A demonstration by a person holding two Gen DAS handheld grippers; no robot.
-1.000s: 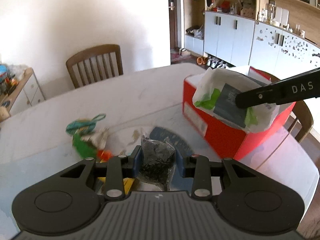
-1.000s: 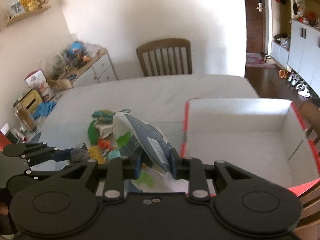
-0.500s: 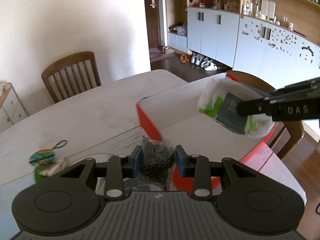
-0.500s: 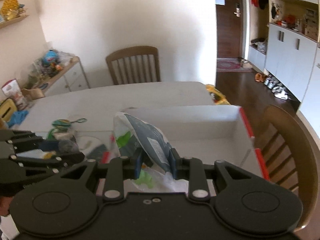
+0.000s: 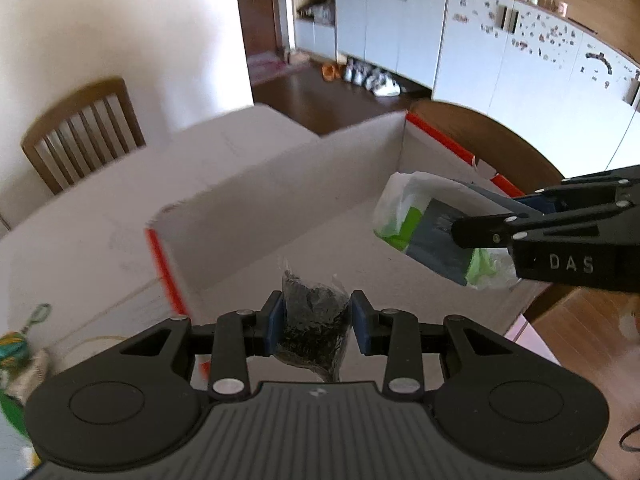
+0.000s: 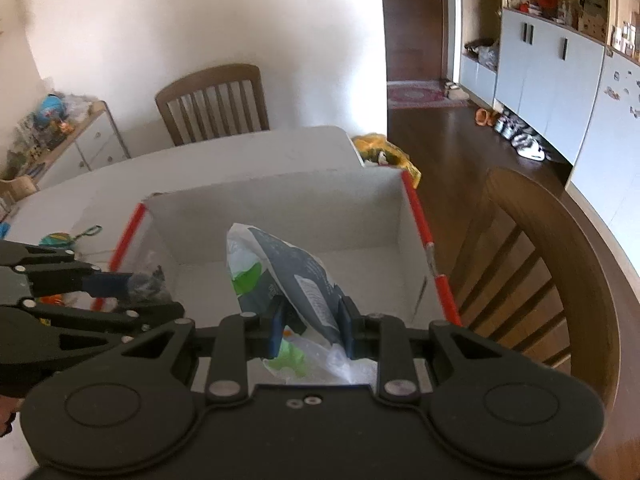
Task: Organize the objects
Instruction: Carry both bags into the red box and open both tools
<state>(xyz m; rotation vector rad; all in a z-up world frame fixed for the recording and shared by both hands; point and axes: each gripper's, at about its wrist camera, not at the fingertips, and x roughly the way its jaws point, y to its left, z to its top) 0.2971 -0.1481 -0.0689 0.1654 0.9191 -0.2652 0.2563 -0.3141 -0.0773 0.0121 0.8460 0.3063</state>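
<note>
While we look along the left gripper [image 5: 316, 322], we see its blue pads clenched on a small clear bag of dark crumbly stuff [image 5: 310, 320], which stands up between them and hangs over the open red-edged cardboard box [image 5: 256, 216]. The box sits on the white table [image 5: 80, 240], its white inner walls facing us and one orange-red corner edge just left of the bag. To the right, the right gripper [image 5: 460, 232] reaches in over the box, gripping a white plastic bag with green and dark grey print [image 5: 424, 236] that hangs above the box floor. A wooden chair [image 5: 80, 128] stands at the table's far side, and a green and yellow trinket [image 5: 16, 344] lies at the left edge of the table, outside the box.

From the right wrist, we see the right gripper [image 6: 310, 330] closed tight on the same white plastic bag [image 6: 284, 272], which juts forward and up from the pads, held over the inside of the box [image 6: 280, 200]. At the left, the left gripper [image 6: 138, 286] comes in above the box's left wall, with the small dark bag [image 6: 150, 282] pinched at its tip. Beyond the box's left wall, the trinket [image 6: 60, 238] lies on the table [image 6: 240, 152]. A second wooden chair [image 6: 532, 264] stands close by the box's right side, and the first chair [image 6: 212, 100] stands behind the table against the wall.
</note>
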